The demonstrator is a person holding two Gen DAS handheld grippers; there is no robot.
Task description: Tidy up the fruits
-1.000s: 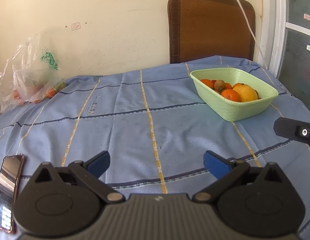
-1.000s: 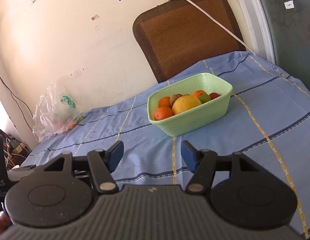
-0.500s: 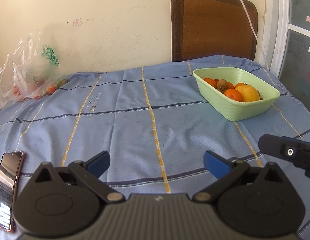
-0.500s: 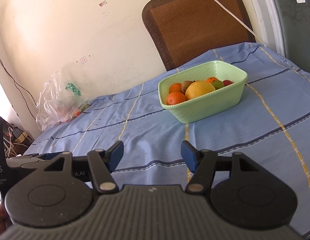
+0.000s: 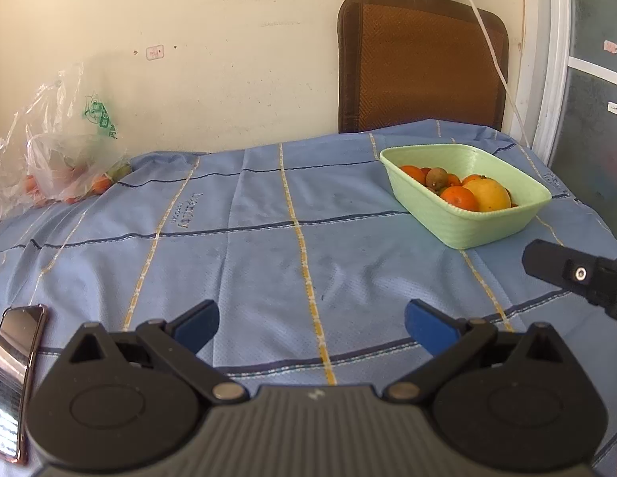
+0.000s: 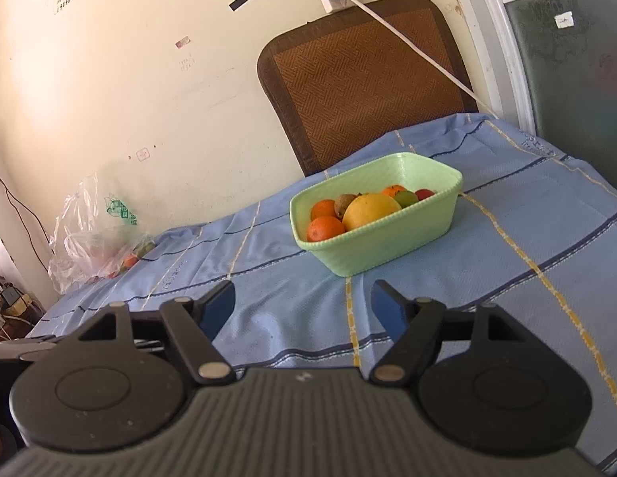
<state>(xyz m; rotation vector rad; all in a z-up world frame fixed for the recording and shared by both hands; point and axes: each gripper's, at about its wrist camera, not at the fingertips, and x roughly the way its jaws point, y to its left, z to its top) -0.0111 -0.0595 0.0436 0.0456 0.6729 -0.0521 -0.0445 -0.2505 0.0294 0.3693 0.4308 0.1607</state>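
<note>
One green basket [image 6: 382,244] at frame centre holds three oranges [image 6: 325,228], one yellow fruit [image 6: 370,210] and one kiwi [image 6: 344,202]; both the left gripper [image 5: 311,324] and right gripper [image 6: 302,304] hover low, jaws apart, empty.

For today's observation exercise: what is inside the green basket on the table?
Inside the green basket lie a large yellow fruit, oranges, a brown kiwi, a green fruit and a red one. Anything beneath them is covered.
</note>
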